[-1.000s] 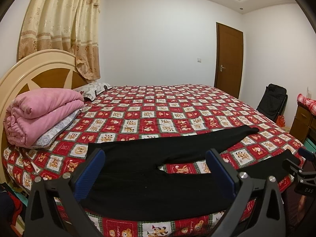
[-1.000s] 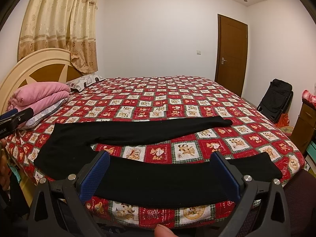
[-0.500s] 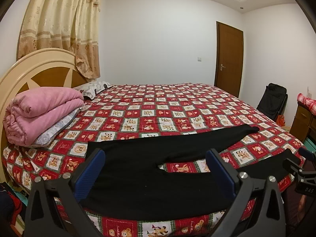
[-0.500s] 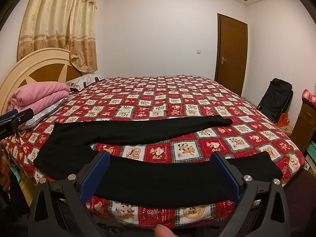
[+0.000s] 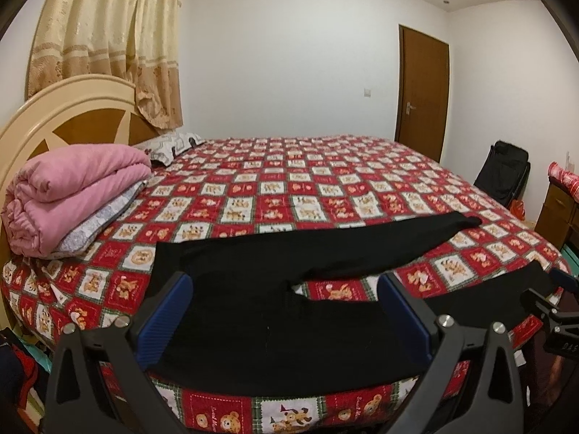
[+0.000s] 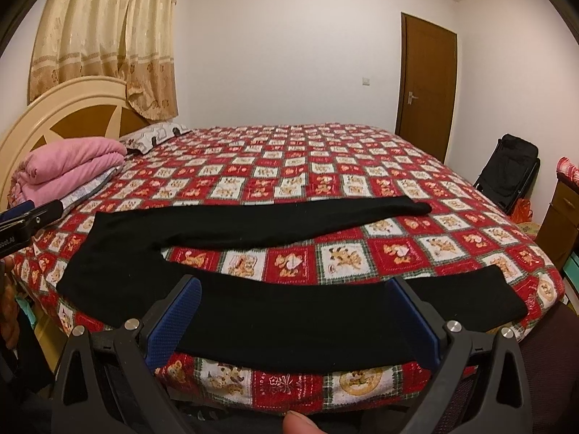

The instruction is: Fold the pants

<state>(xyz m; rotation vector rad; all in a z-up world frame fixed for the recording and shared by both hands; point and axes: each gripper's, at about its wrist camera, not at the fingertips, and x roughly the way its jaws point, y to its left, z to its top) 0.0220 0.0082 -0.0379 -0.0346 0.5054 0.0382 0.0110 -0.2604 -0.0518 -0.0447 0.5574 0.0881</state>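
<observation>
**Pants laid flat, both grippers spread wide, nothing gripped**

The black pants (image 5: 275, 311) are spread flat along the near edge of the bed (image 5: 325, 181), filling the lower half of both frames. The waist end is at lower left, and the two legs are splayed apart toward the right with a wedge of quilt showing between them. Judged as a start layout: cloth flattened and kept at the bed edge so both ends are reachable, no fold made yet. The far leg (image 6: 289, 220) is likely meant to be brought over the near leg (image 6: 325, 318) first.

The left gripper (image 5: 284, 313) is held low in front of the waist and crotch area, jaws wide apart, nothing between them. The right gripper (image 6: 295, 320) is aimed at the middle of the near leg, jaws equally wide, empty. Both are levelled, pointing across the bed; contact with the cloth is not evident. A fingertip (image 6: 298, 423) is seen at bottom centre of the right view.

A folded pink blanket (image 5: 72, 195) is stacked at mid left by the headboard, well apart from the pants.
</observation>
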